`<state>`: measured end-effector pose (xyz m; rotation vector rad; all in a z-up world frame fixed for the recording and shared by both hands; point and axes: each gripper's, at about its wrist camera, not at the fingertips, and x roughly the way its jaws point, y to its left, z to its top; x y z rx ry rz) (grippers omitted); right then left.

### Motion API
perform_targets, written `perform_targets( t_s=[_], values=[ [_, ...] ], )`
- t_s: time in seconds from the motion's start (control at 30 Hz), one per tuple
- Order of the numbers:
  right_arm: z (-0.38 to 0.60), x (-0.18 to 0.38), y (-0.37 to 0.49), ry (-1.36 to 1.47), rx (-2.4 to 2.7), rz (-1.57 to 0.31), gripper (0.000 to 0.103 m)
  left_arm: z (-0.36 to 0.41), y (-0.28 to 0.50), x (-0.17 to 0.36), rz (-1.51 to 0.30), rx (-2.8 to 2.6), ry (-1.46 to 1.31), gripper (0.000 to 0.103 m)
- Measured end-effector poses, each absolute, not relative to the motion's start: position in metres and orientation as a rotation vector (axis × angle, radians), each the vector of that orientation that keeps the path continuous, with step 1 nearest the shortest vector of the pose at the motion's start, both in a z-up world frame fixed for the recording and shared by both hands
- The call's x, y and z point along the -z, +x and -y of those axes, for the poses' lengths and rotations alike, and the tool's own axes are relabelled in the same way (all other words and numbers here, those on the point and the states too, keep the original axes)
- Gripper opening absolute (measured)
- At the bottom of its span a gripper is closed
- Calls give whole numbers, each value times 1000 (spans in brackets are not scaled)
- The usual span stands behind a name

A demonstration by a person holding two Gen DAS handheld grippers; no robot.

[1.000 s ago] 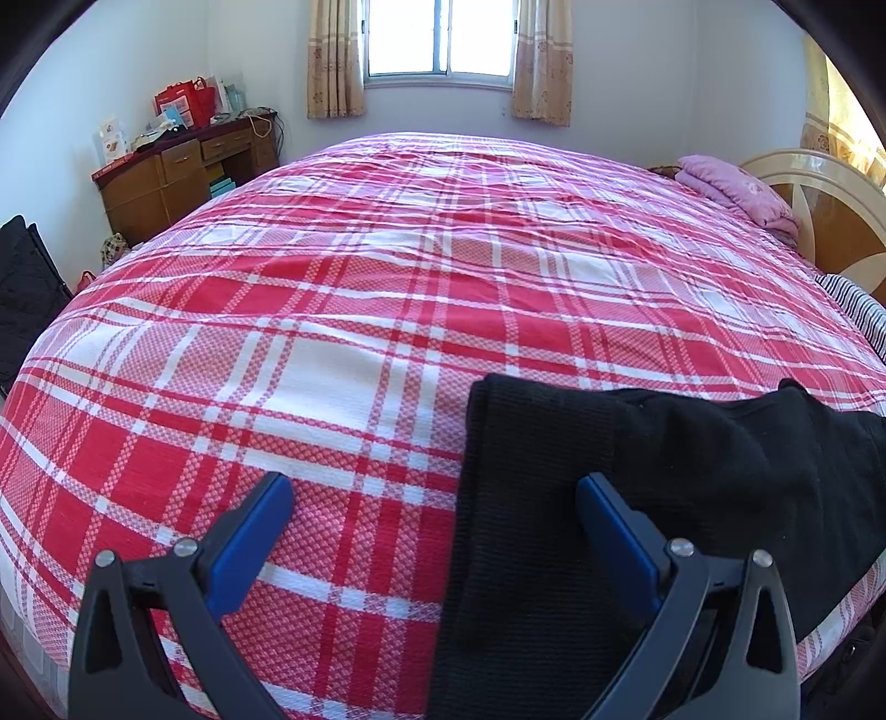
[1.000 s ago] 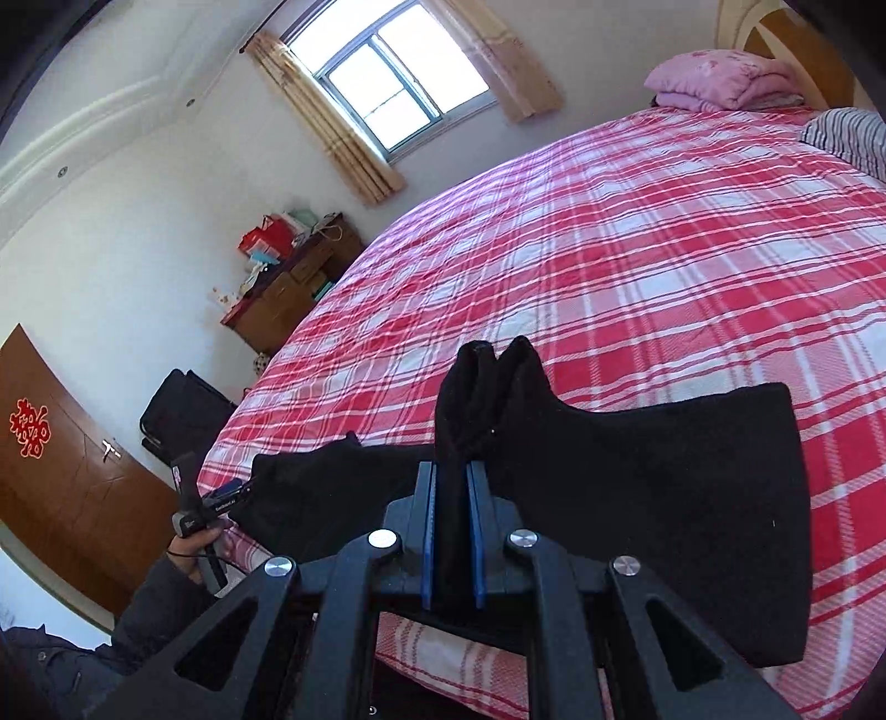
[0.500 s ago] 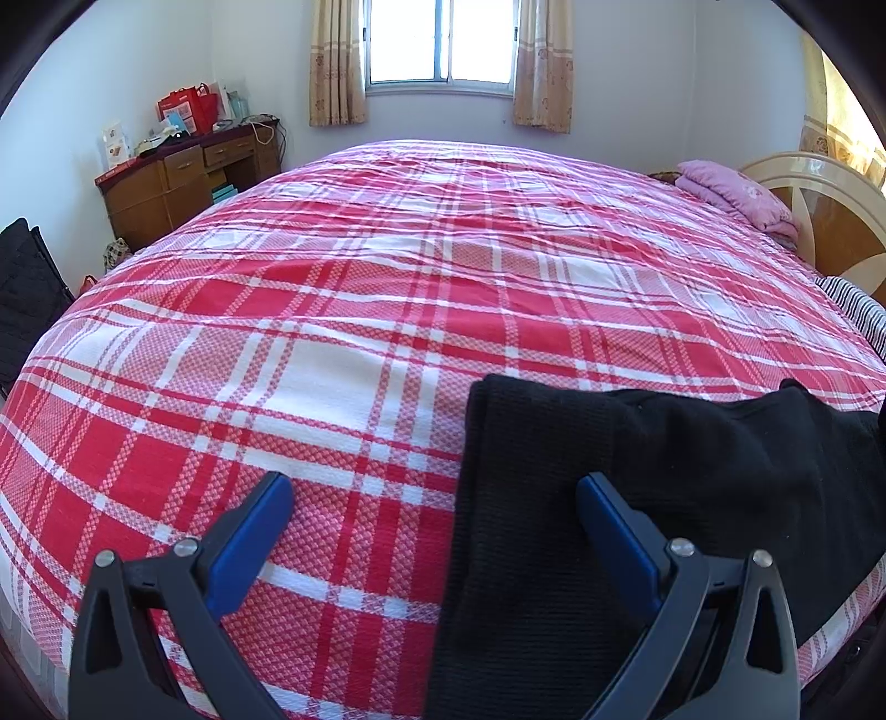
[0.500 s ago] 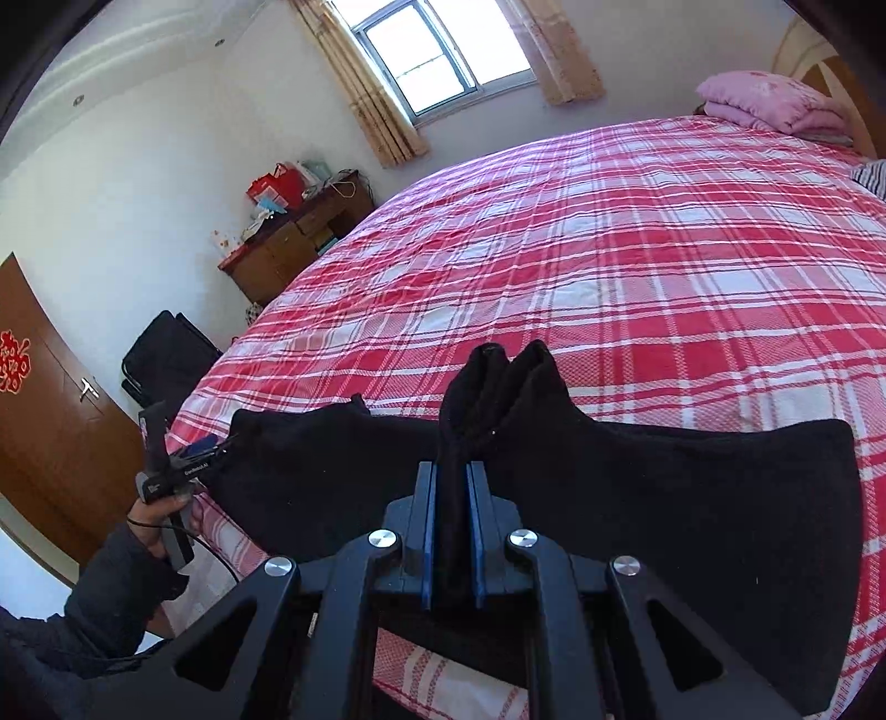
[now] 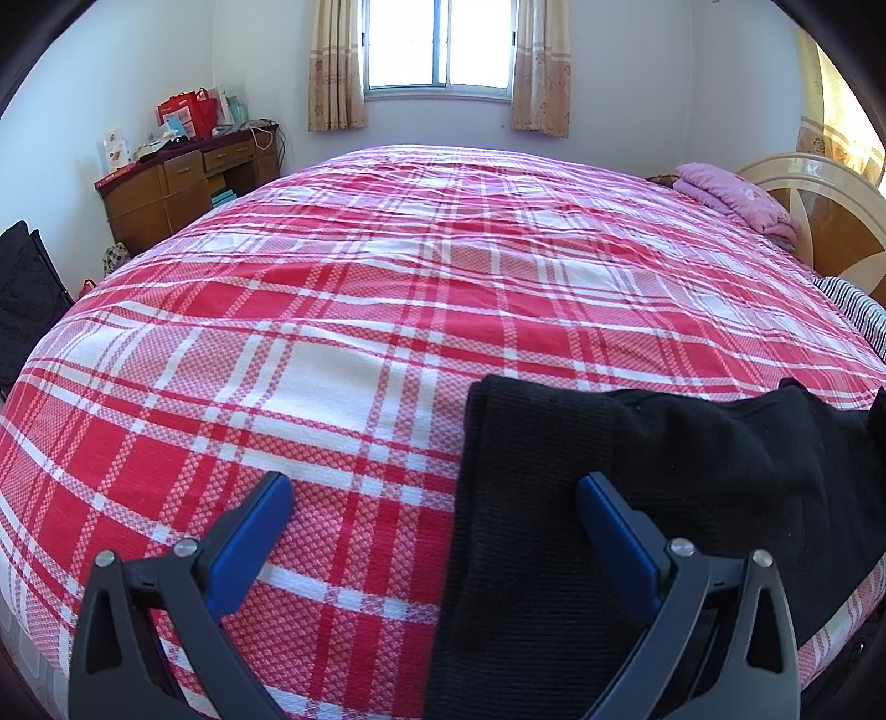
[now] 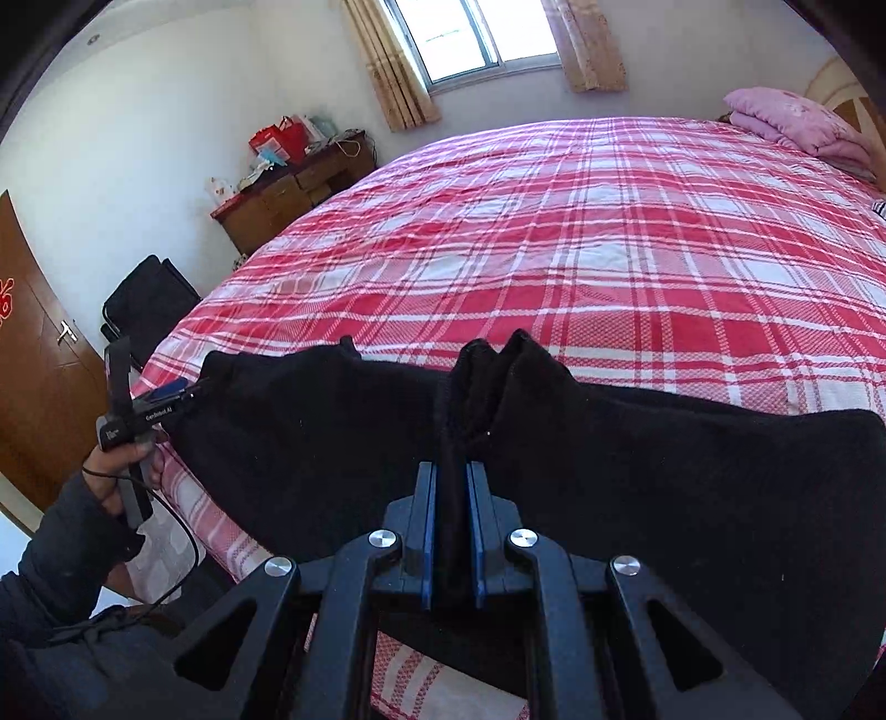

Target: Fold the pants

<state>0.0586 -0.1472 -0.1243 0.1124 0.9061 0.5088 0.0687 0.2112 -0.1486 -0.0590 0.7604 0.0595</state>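
Black pants point(image 6: 692, 471) lie along the near edge of a bed with a red and white plaid cover point(image 6: 581, 232). My right gripper point(image 6: 451, 487) is shut on a bunched fold of the pants and holds it up off the bed. In the left wrist view the pants point(image 5: 554, 498) lie at the lower right, with one end under the right finger. My left gripper point(image 5: 434, 498) is open and empty just above the bed, its fingers astride the pants' left edge. It also shows in the right wrist view point(image 6: 160, 396), at the pants' far left end.
A wooden desk with clutter point(image 5: 188, 177) stands at the back left by the curtained window point(image 5: 437, 44). A folded pink quilt point(image 5: 736, 199) and a headboard point(image 5: 819, 199) are at the far right. A black bag point(image 6: 149, 299) and a brown door point(image 6: 33, 343) are left of the bed.
The right gripper has carried the pinched fold to the left, so more of the pants spreads on both sides. The left gripper stays open and has hardly moved.
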Motion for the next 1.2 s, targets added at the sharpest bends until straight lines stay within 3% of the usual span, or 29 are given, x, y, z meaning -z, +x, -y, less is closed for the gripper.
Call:
perform_targets(
  t_s=[0.83,0.93,1.0,1.2],
  values=[
    [110,153,54,-94,-496,-938,11,-187,68,150,-781,21,-2,103],
    [106,156,51,-133,-519,-932,17,-185,70,152,-791,22,18,103],
    [107,154,51,-106,-562,-937,34,-187,71,151,-802,32,6,103],
    [114,144,44,-25,-670,-932,42,-186,71,153,-834,51,33,103]
  ],
)
